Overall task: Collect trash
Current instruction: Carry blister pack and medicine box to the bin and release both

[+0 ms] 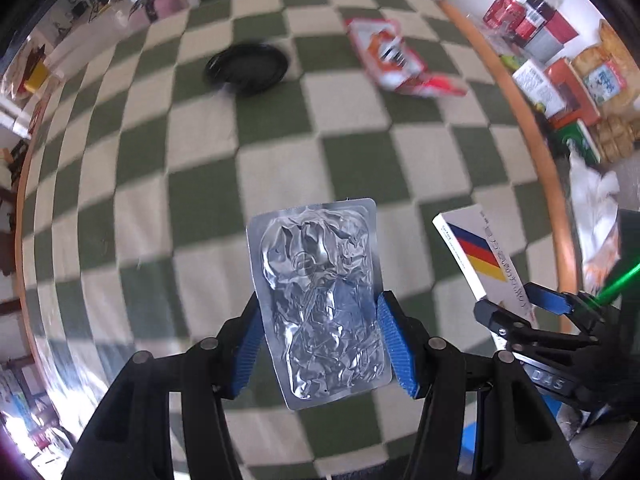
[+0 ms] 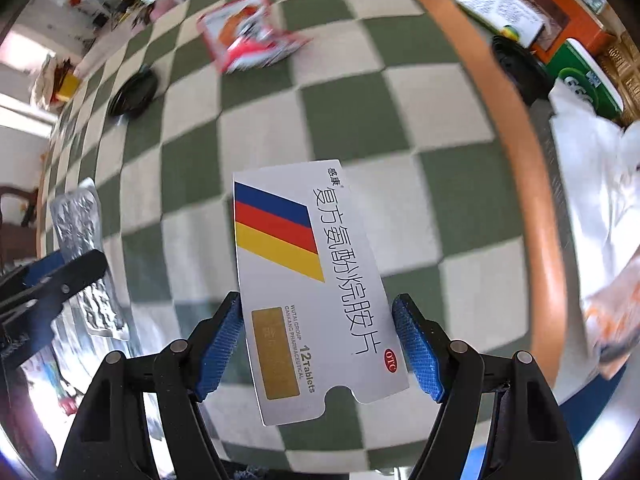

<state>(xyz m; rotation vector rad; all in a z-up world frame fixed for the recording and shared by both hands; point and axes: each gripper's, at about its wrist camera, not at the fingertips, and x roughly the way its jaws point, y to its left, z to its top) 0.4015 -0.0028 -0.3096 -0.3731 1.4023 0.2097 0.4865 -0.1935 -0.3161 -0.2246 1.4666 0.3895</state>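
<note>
Left tool grips a crumpled foil blister pack; right tool clamps a 12-tablet medicine box above the checkered worktop.

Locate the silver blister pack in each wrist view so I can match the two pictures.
Left wrist: the blister pack sits centre-bottom, held upright between the left tongs.
Right wrist: the same pack is at the far left edge, partly behind a black tong finger.
Shared landmark: the black dish on the green-checked cloth, in the upper left of both.
</note>
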